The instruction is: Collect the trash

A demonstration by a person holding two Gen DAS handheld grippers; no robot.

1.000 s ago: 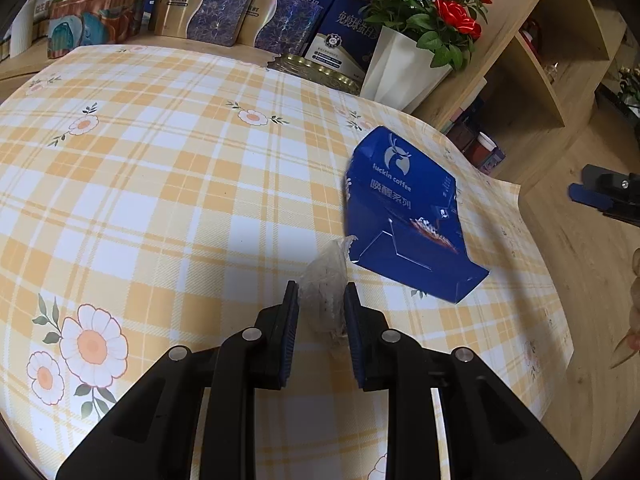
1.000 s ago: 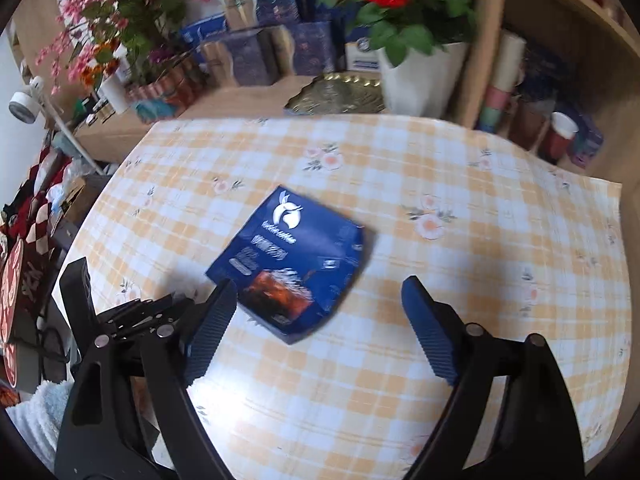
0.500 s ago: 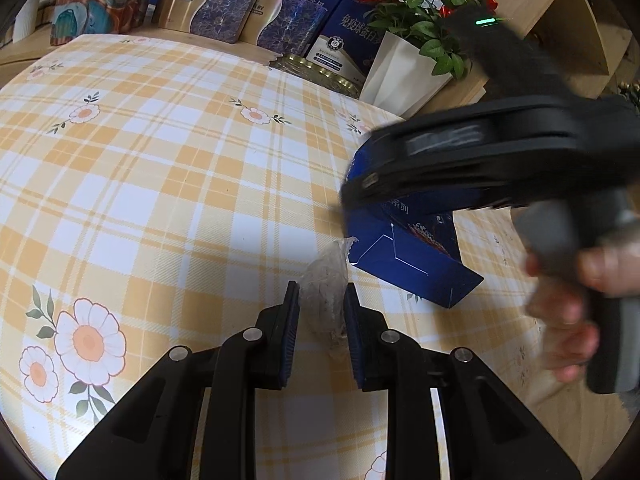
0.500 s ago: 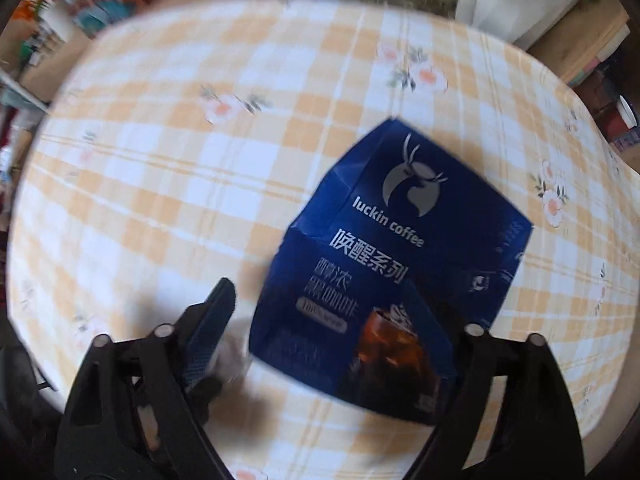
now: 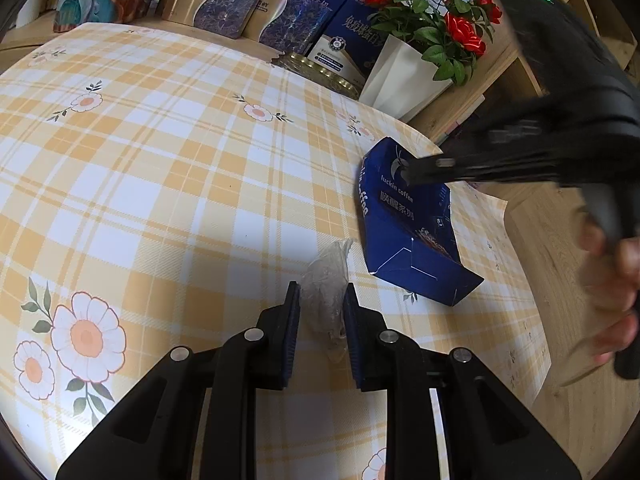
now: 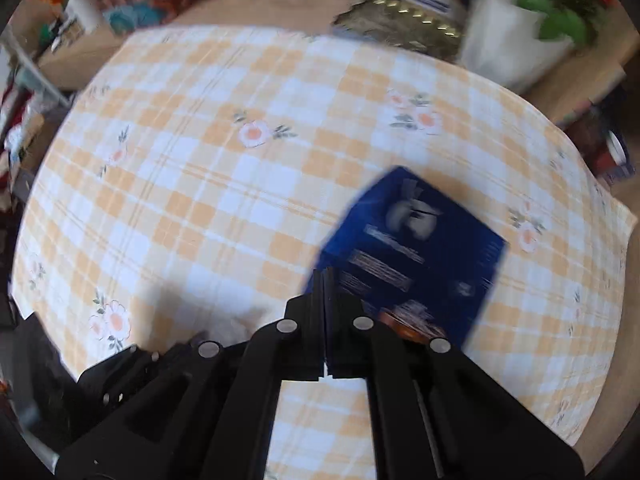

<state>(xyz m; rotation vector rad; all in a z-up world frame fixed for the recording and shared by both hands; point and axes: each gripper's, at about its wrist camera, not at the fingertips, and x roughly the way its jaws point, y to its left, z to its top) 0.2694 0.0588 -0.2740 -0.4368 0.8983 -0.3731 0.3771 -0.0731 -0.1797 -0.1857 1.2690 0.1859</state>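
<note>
A crumpled clear plastic wrapper sits between the fingers of my left gripper, which is shut on it just above the checked tablecloth. A flattened blue Luckin Coffee box lies on the cloth to the right of it. My right gripper has its jaws pressed together, its tips at the near left edge of the blue box; whether it pinches the box edge is unclear from the blurred view. In the left wrist view the right gripper reaches over the box's top.
A white pot of red roses stands at the table's far right corner, next to a gold tray and a row of gift boxes. A wooden shelf is behind the pot. The table edge drops to wood floor on the right.
My right gripper has swung in over the blue box and closed its jaws from wide open. My left gripper keeps the wrapper and has barely moved.
</note>
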